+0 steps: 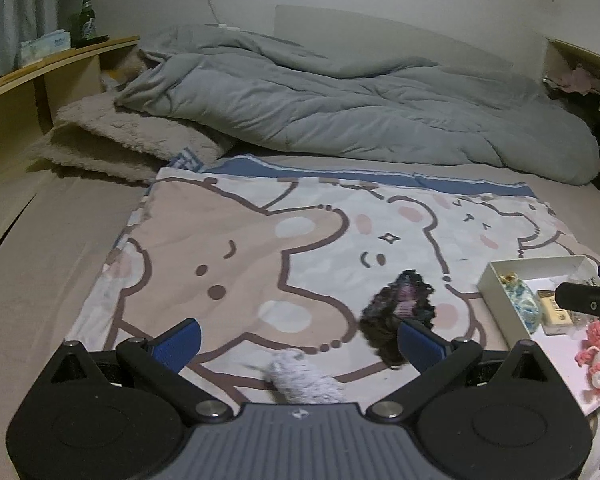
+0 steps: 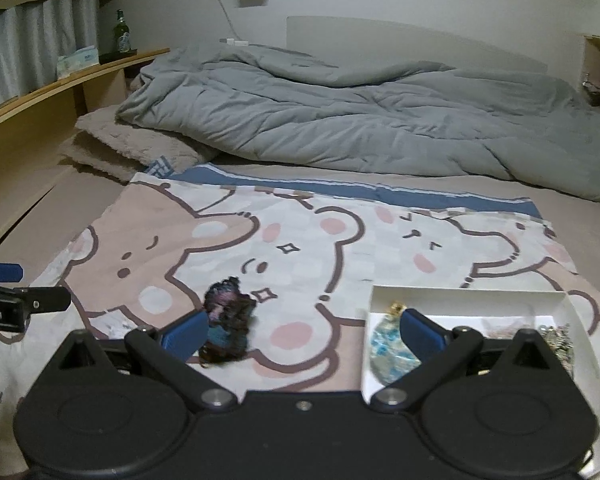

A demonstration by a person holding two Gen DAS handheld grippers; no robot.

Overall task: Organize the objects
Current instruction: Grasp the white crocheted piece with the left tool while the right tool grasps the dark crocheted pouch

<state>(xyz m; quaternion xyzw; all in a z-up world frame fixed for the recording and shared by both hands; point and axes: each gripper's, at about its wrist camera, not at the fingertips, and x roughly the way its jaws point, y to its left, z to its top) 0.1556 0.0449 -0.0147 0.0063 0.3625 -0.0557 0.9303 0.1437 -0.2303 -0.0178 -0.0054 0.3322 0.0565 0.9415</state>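
A dark frilly scrunchie lies on the bear-print cloth; it also shows in the right wrist view. A fluffy grey-white scrunchie lies between the jaws of my open, empty left gripper. A white box at the right holds a blue-white scrunchie, a pink fluffy piece and small items. My right gripper is open and empty, its right finger over the box by the blue-white scrunchie.
A rumpled grey duvet and a beige fleece blanket lie at the bed's far end. A wooden shelf on the left bears a green bottle and a tissue pack.
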